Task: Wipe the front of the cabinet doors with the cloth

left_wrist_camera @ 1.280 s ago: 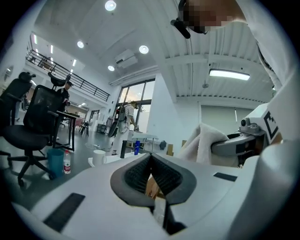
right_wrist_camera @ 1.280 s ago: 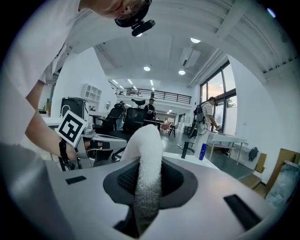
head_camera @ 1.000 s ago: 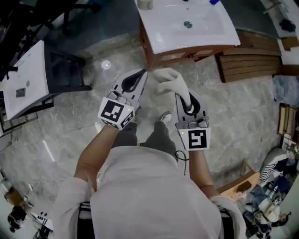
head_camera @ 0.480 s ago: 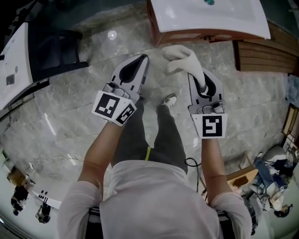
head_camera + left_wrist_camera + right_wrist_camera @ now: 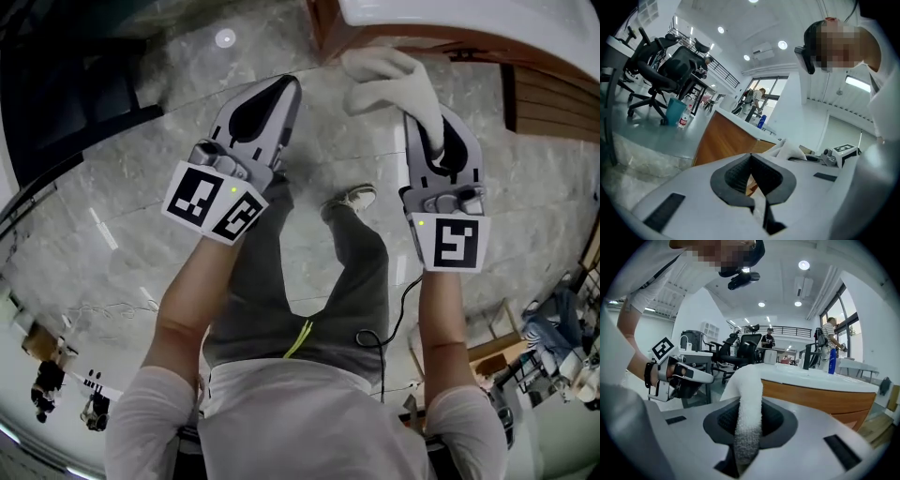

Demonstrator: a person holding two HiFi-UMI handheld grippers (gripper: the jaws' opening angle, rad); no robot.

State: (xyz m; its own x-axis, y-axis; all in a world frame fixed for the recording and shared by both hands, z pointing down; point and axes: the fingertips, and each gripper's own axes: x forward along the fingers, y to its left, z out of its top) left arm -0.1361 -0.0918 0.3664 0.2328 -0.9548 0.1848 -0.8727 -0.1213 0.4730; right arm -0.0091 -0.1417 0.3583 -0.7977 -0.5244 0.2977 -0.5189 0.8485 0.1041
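Fingers [image 5: 724,420] of the right gripper [image 5: 749,427] are shown pinched on a bunched fold of the cloth [image 5: 746,385] — judged soft, light — held near the cabinet [image 5: 820,397]; the left gripper [image 5: 751,164] is closed, empty.

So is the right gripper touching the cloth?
Touching. The right gripper view shows the cloth pinched between the jaws of the right gripper, with its end sticking out beyond them.

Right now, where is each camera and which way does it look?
Head view: on the person's head, looking down at arms, legs, left tongs and right tongs.
Left gripper view: rides the left tongs, facing the cabinet; shows its shut jaws.
Right gripper view: rides the right tongs, facing the cabinet; shows jaws pinching the cloth.
All share the cabinet.
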